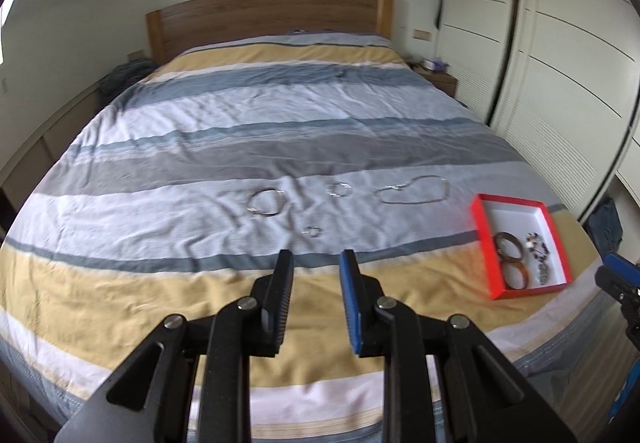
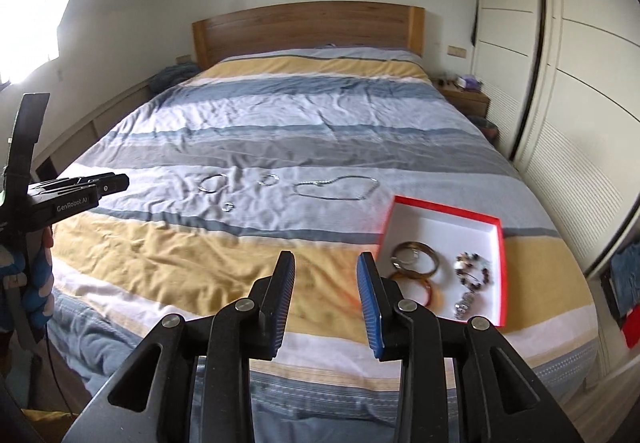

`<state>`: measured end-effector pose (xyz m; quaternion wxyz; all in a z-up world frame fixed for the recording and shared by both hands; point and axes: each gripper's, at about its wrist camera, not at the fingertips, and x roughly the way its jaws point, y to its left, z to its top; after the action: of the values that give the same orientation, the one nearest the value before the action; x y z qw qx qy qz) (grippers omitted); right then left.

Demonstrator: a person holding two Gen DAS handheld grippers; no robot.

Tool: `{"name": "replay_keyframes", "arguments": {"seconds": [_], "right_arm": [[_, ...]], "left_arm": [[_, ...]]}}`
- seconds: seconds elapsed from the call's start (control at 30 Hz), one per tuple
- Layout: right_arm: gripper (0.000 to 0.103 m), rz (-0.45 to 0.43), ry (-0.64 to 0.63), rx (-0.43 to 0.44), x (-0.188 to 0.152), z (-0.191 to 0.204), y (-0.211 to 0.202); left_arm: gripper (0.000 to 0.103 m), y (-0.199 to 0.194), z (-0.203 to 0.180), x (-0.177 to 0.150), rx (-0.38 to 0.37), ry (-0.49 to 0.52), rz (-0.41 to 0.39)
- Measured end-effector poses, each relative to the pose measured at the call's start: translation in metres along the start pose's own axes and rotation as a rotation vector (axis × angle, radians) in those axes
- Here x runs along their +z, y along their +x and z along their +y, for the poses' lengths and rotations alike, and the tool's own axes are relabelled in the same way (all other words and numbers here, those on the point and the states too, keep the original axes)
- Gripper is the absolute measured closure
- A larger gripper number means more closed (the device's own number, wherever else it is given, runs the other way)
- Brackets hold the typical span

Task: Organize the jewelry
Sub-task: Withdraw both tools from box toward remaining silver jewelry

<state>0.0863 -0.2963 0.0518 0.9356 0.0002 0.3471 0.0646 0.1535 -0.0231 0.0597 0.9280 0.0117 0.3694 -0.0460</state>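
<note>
Four loose pieces on the bedspread [image 1: 224, 115]: one silver bangle [image 1: 267, 202], one hoop [image 1: 339, 189], one small ring [image 1: 313, 231], one necklace [image 1: 416, 190].

1. White lettering reading "GenRobot.AI" is showing on the black side of the left tool [image 2: 116, 183], seen at the left edge of the right wrist view.
2. No other text, label or number is reading clearly in either view.

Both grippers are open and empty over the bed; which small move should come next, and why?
Probably advance the left gripper toward the small ring just beyond its fingertips. It is the nearest loose piece; a bangle, another ring and a necklace lie farther out, and the red box already holds other jewelry.
</note>
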Motion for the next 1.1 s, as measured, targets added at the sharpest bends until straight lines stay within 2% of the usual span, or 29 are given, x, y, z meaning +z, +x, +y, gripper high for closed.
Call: {"name": "replay_keyframes", "arguments": {"seconds": [0.23, 0.43, 0.57, 0.77, 1.1], "right_arm": [[0.068, 0.013, -0.025, 0.021, 0.010, 0.025, 0.010], [0.064, 0.054, -0.027, 0.044, 0.024, 0.035, 0.048], [0.064, 0.098, 0.012, 0.062, 0.028, 0.034, 0.090], [0.064, 0.177, 0.080, 0.061, 0.031, 0.027, 0.176], [0.059, 0.220, 0.278, 0.047, 0.036, -0.011, 0.295]], "left_arm": [[0.080, 0.007, 0.045, -0.002, 0.042, -0.046, 0.000], [0.080, 0.040, 0.060, -0.001, 0.032, -0.069, 0.017], [0.080, 0.078, 0.057, -0.001, -0.004, -0.068, 0.049], [0.080, 0.153, 0.038, 0.003, -0.053, -0.053, 0.107], [0.080, 0.248, 0.017, 0.006, -0.102, -0.017, 0.139]]}}
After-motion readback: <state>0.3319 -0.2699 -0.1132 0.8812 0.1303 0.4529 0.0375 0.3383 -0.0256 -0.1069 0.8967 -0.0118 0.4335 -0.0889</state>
